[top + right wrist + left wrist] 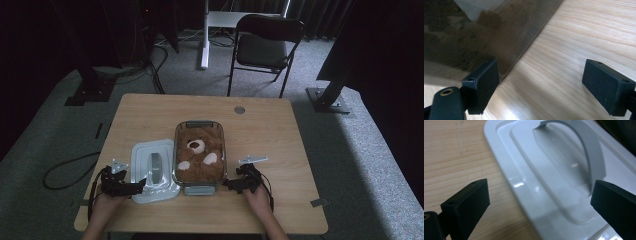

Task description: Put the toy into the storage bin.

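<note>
**Teddy bear in a glass dish, lid lying beside it, both grippers at the near edge**

A wooden table (150, 110) stood on grey carpet, with a black folding chair (265, 42) behind it. Near the middle of the table sat a clear glass dish (199, 124) with grey handles at its far and near ends. A brown teddy bear (200, 155) lay inside it on its back, its pale muzzle and paws facing up.

Just left of the dish, touching or nearly touching its side, a white lid (142, 172) lay flat on the table with a grey arched handle (156, 167) along its middle.

The left gripper (134, 187) was held at the lid's near left corner, pointing toward it. In the left gripper view its jaws stood wide apart, holding nothing, one over the bare wood and one over the lid (544, 185) near the end of the handle (589, 152).

The right gripper (231, 184) was held at the near right corner of the dish. In the right gripper view its jaws were also spread wide and empty; the left jaw sat close against the glass wall of the dish (486, 32), through which brown fur showed, and the other hung over the bare table (579, 32).

A small round grey disc (239, 109) sat in the tabletop near the far edge.
</note>
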